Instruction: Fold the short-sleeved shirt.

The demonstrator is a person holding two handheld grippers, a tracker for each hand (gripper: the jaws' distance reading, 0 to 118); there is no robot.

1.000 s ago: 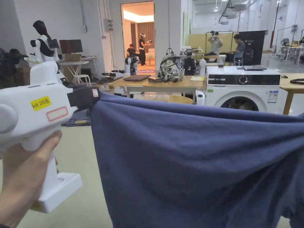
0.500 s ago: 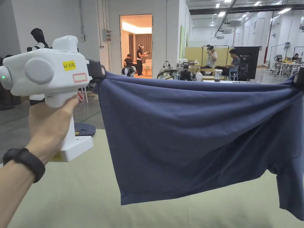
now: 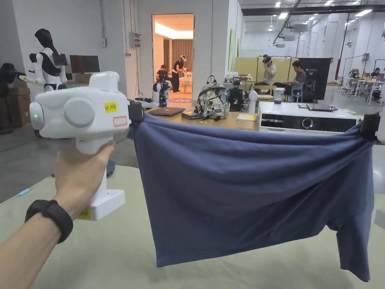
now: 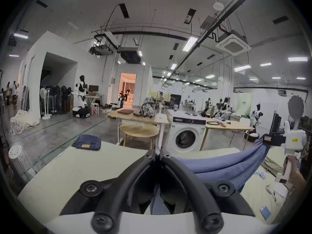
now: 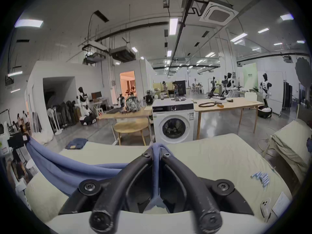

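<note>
Blue shirt (image 3: 240, 195) stretched in the air above the worktop (image 3: 112, 256), left gripper (image 3: 136, 113) and right gripper (image 3: 370, 125) each with jaws clenched on an upper corner, one sleeve hanging low

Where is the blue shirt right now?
In the head view the shirt hangs stretched between the left gripper and right gripper, above the pale table.
</note>
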